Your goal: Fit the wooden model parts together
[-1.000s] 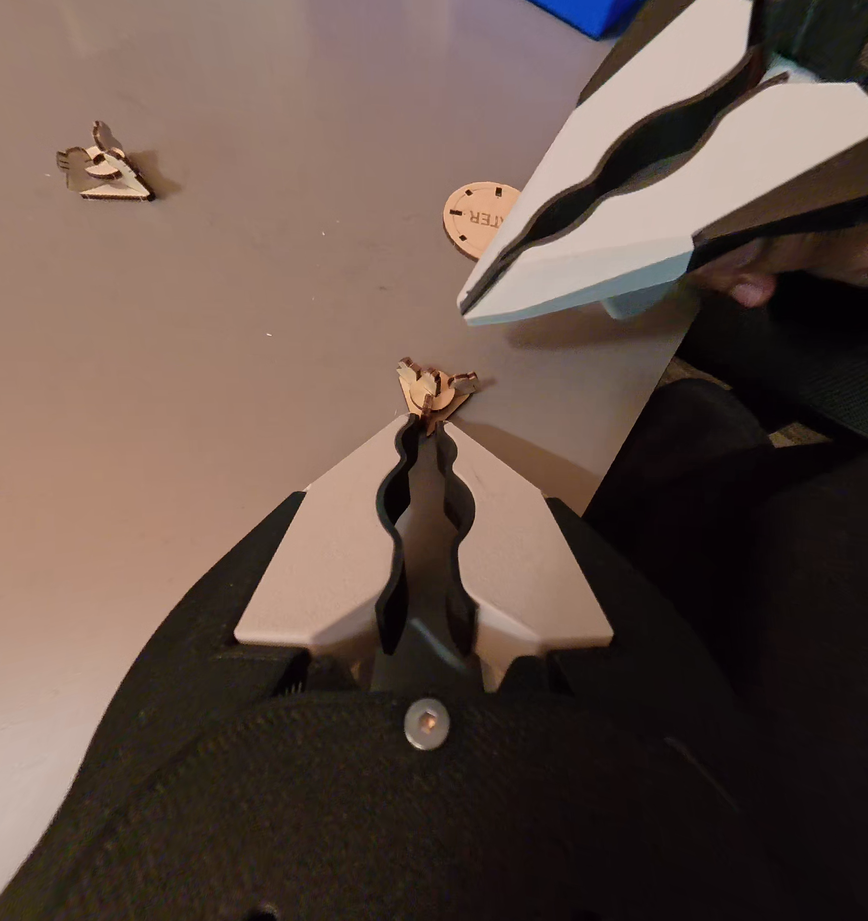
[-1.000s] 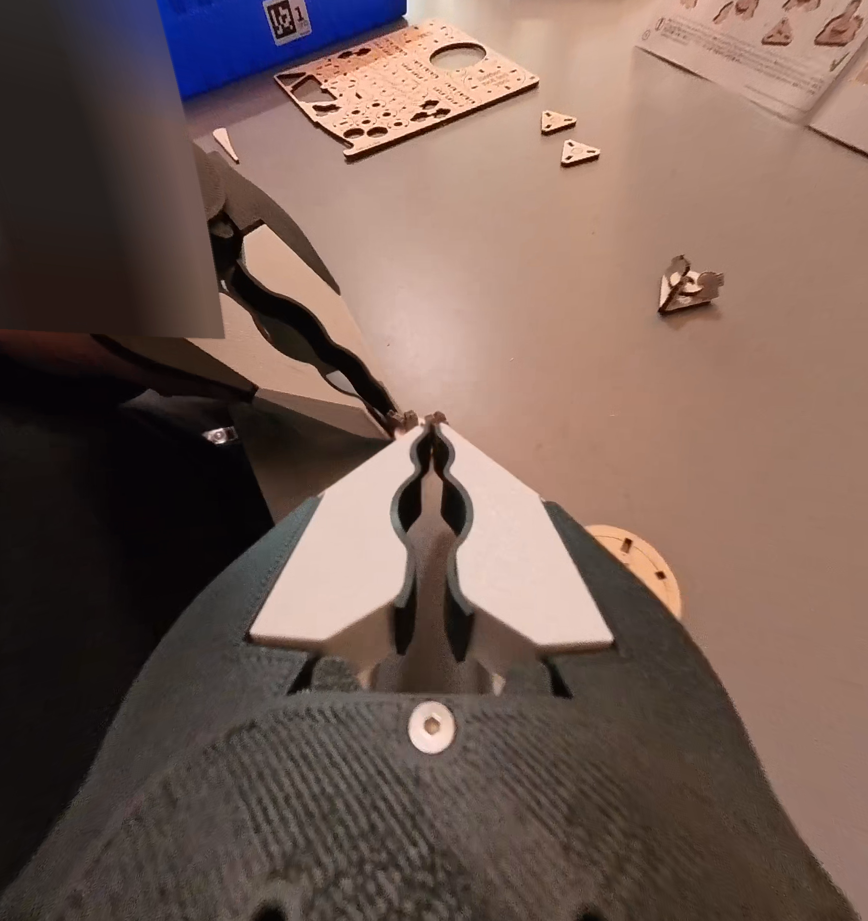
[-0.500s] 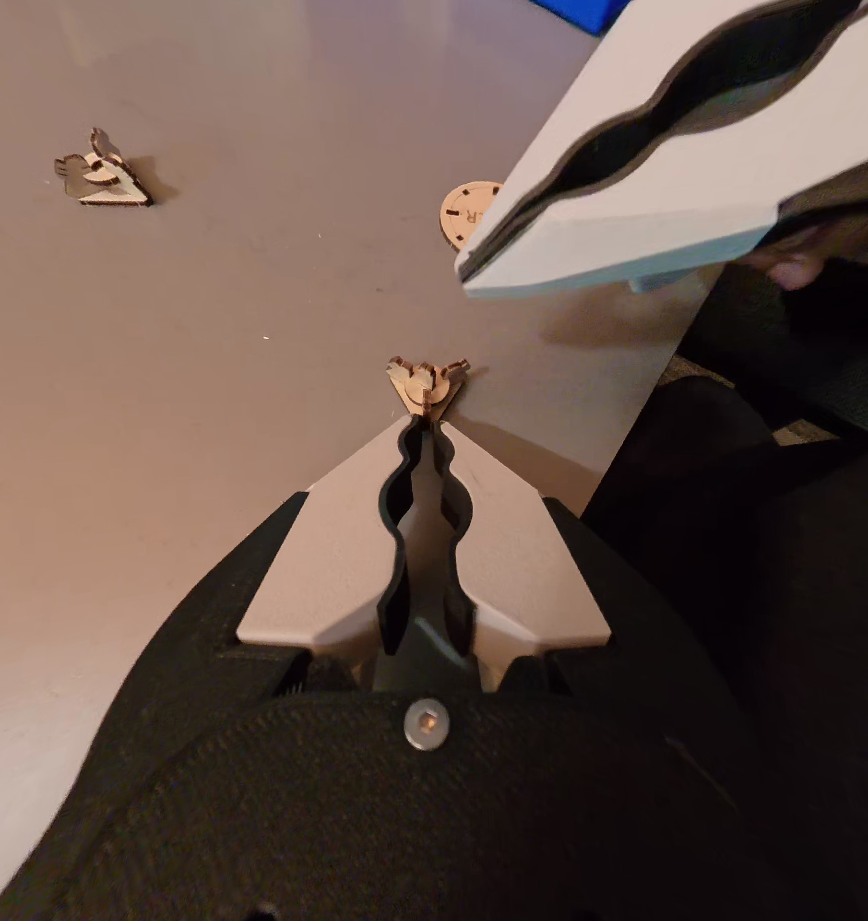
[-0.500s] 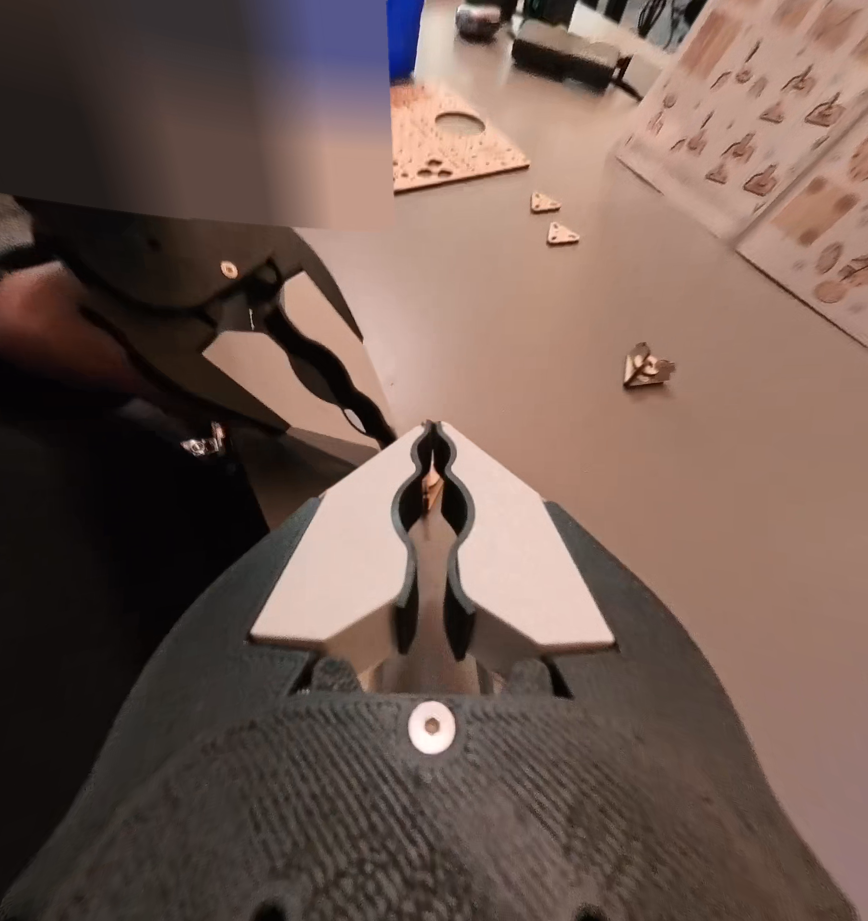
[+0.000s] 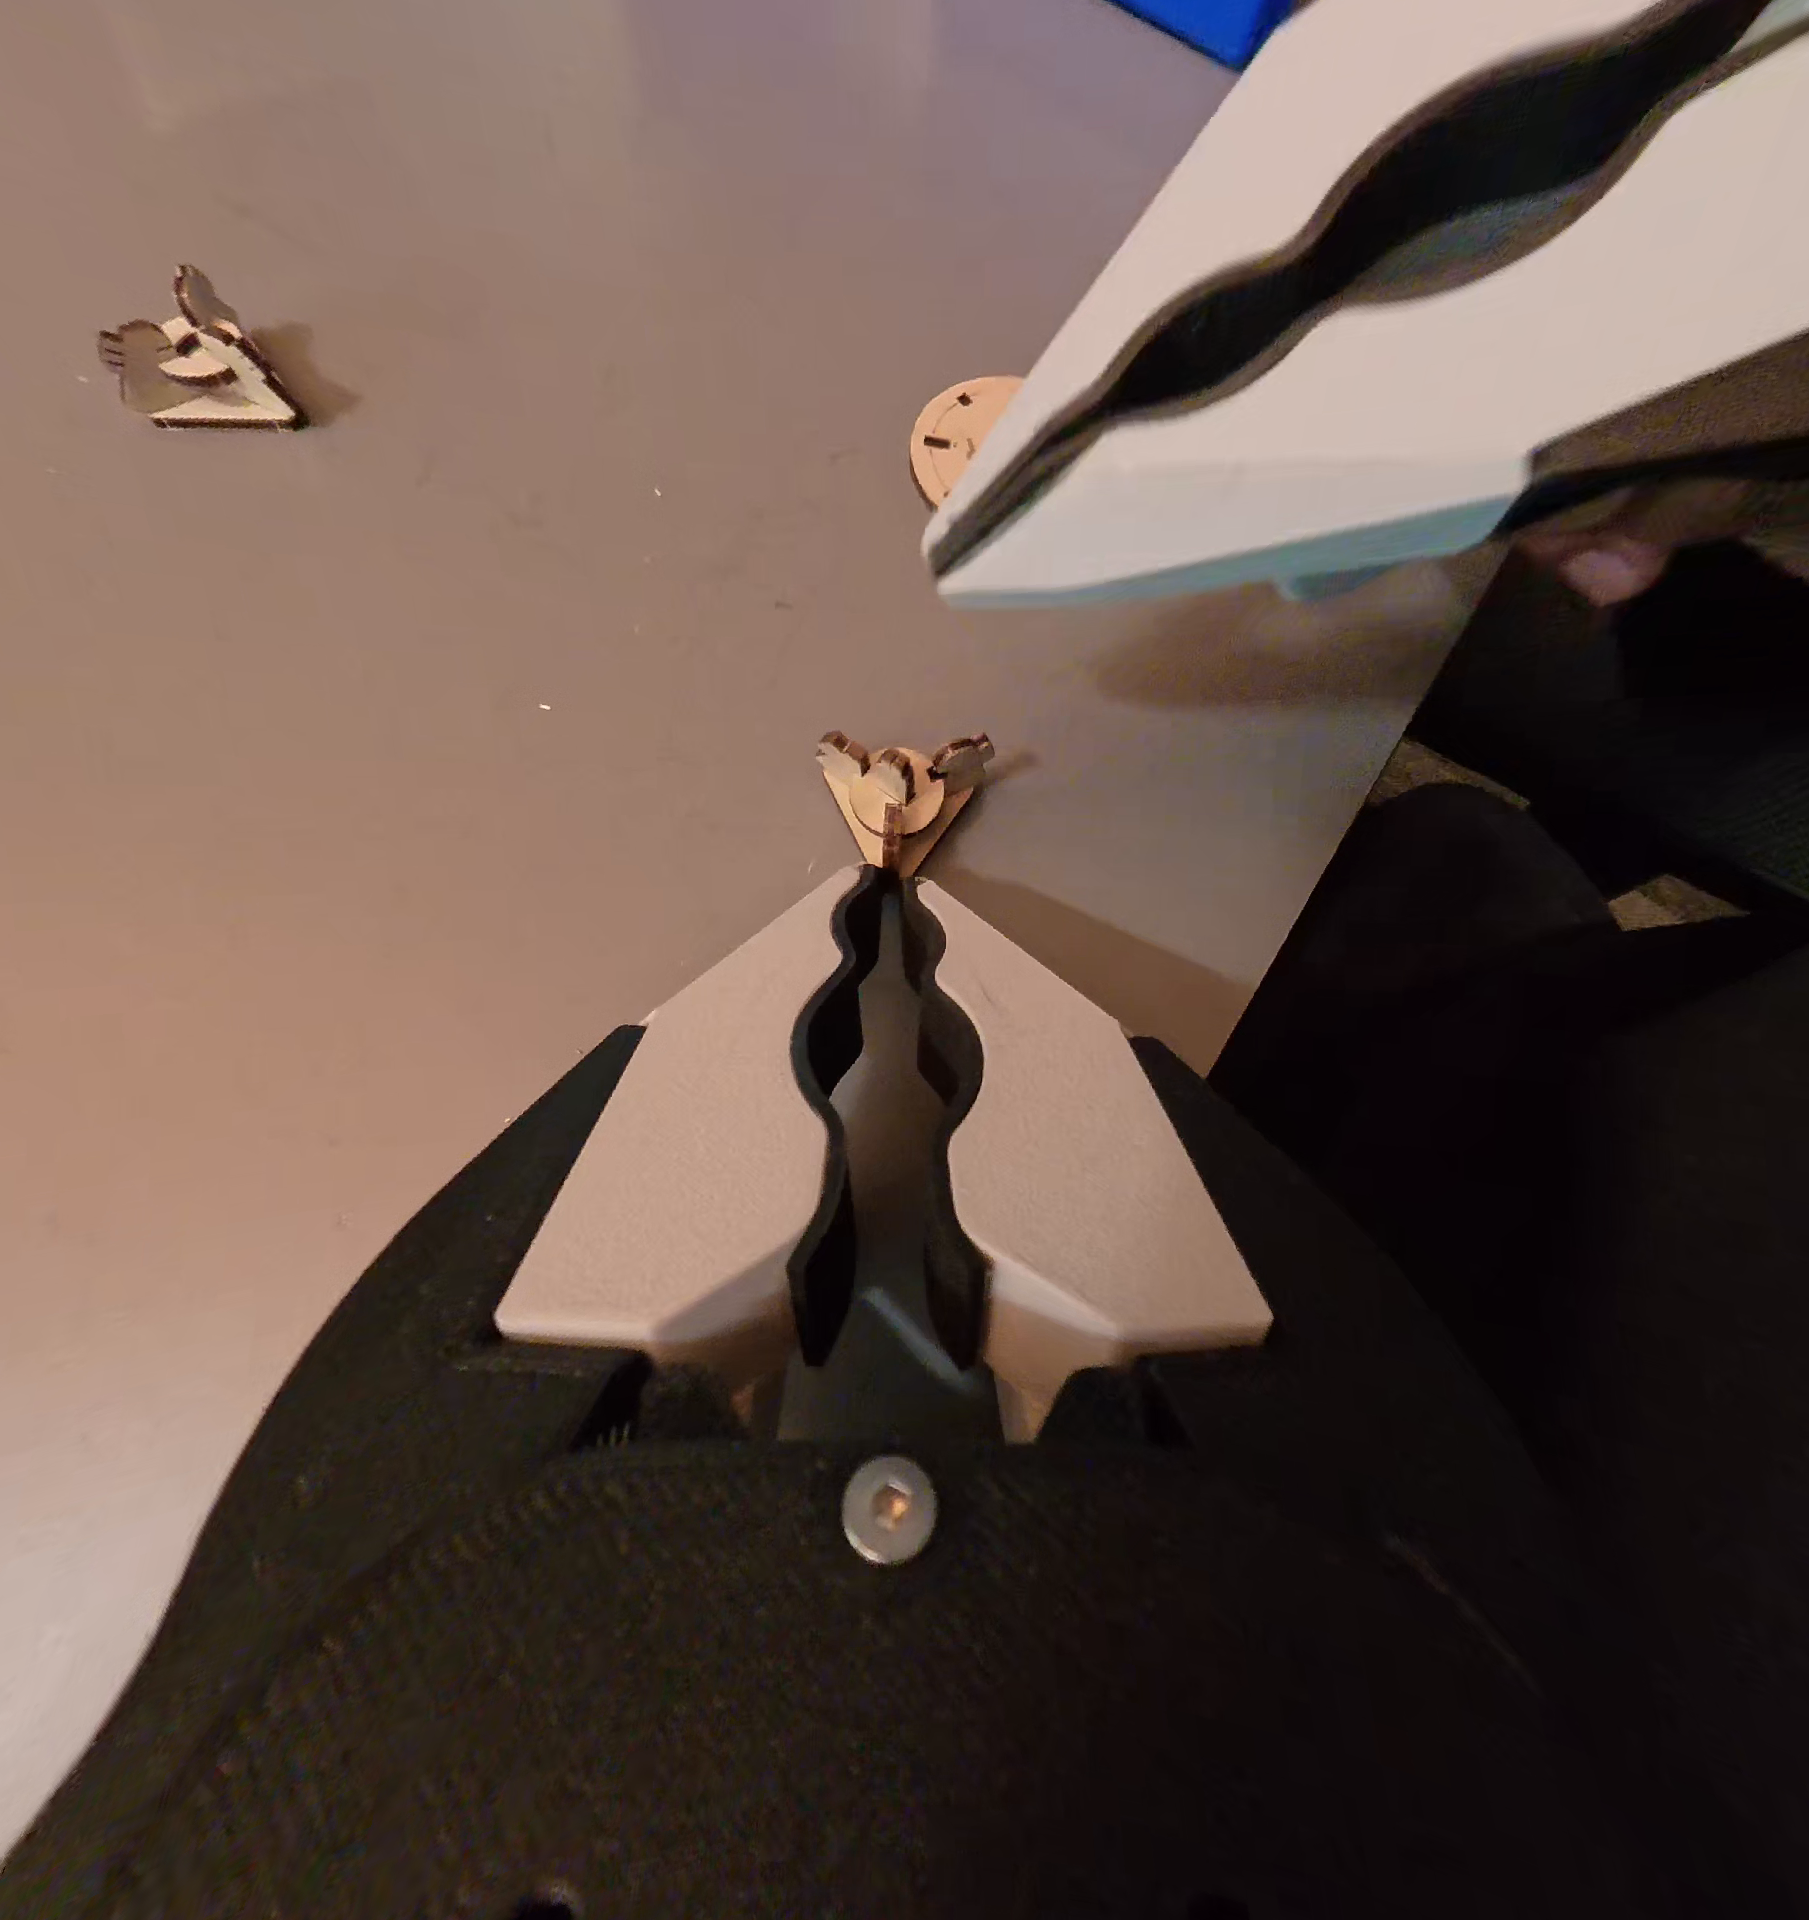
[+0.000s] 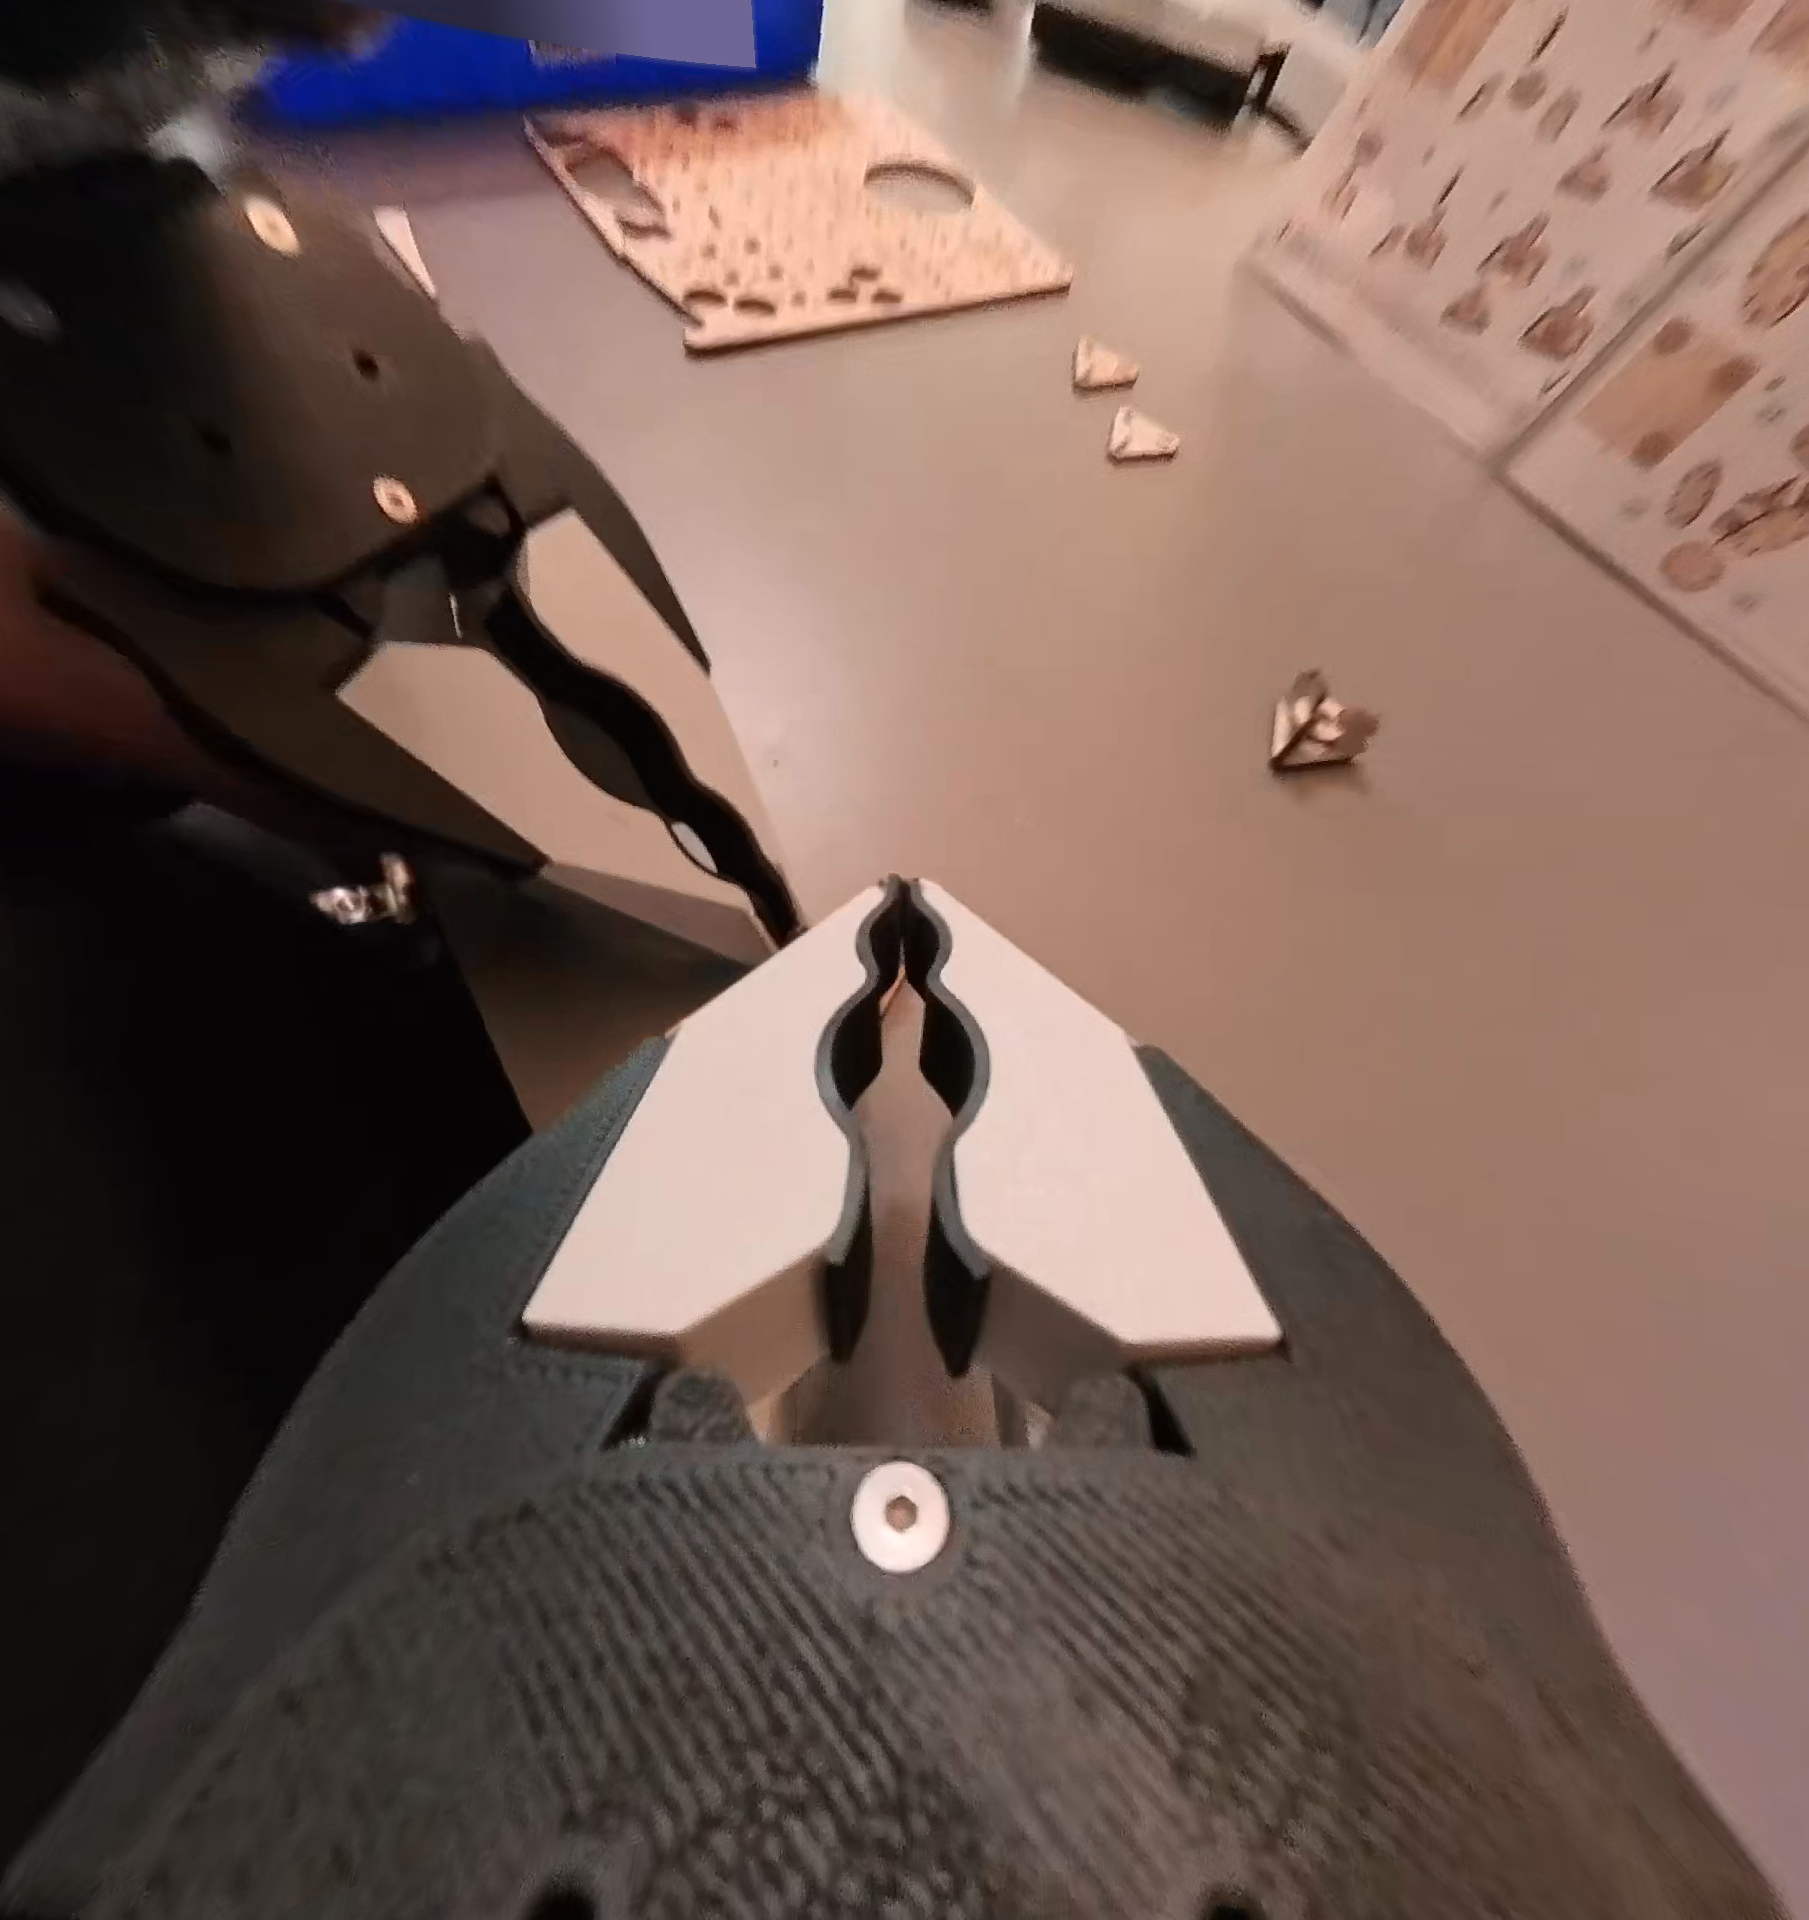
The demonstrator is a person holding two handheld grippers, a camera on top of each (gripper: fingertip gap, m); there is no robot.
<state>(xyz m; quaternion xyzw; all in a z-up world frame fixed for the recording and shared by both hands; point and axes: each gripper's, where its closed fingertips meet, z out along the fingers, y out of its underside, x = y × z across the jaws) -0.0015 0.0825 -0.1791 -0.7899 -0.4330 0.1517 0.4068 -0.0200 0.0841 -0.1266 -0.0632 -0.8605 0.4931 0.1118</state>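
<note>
Wooden triangular assembly sits just beyond centre frame in the left wrist view, near the bench edge, its near corner pinched between the closed tips of the left tool. Right tool hangs above, upper right, tips shut with nothing seen between them. Grip is on one corner only, so I judge it may pivot; keep it low, move slowly. A second assembly lies upper left, a wooden disc beside the right tool.

Grey-brown tabletop, warm dim light; blue box at far edge, dark beyond.
</note>
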